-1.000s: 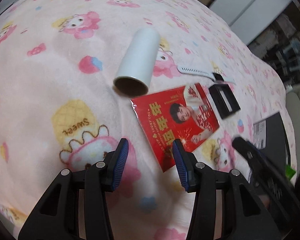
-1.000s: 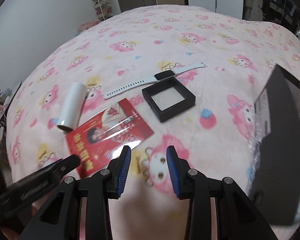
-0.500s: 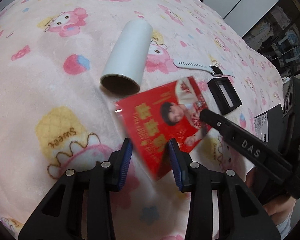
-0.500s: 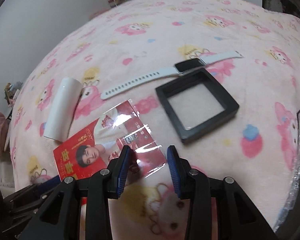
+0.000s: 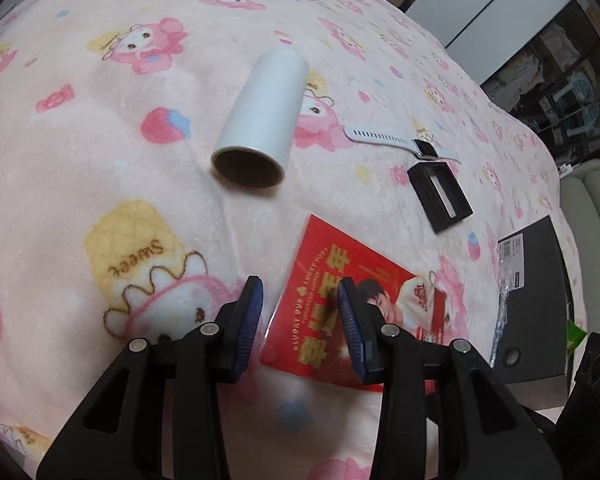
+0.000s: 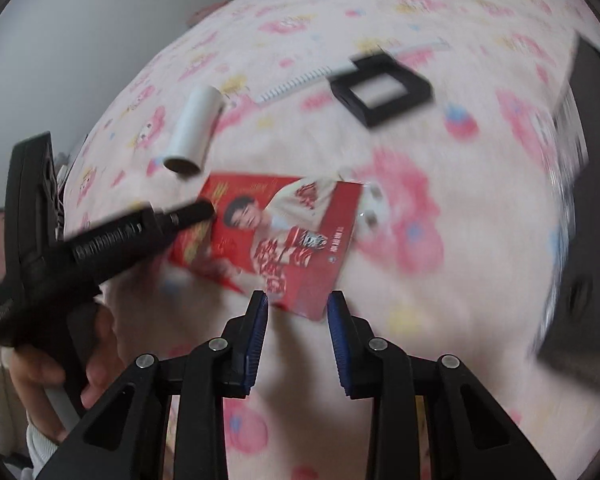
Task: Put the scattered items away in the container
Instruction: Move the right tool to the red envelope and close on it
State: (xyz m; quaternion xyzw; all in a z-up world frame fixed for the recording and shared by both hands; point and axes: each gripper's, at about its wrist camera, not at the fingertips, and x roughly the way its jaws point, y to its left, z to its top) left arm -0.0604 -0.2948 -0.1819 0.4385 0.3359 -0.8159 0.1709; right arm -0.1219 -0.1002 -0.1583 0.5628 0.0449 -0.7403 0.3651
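Our right claw [image 6: 296, 312] was closing with nothing in it yet, our left claw [image 5: 300, 300] stayed partly open and empty, and the red card [image 6: 276, 232], now slid nearer us on the bed [image 5: 100, 160], still waited outside the black box [image 5: 536, 304].

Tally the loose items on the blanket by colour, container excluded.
White: 2, the roll and the watch
Black: 1, the square frame
Red: 1, the packet
Total: 4
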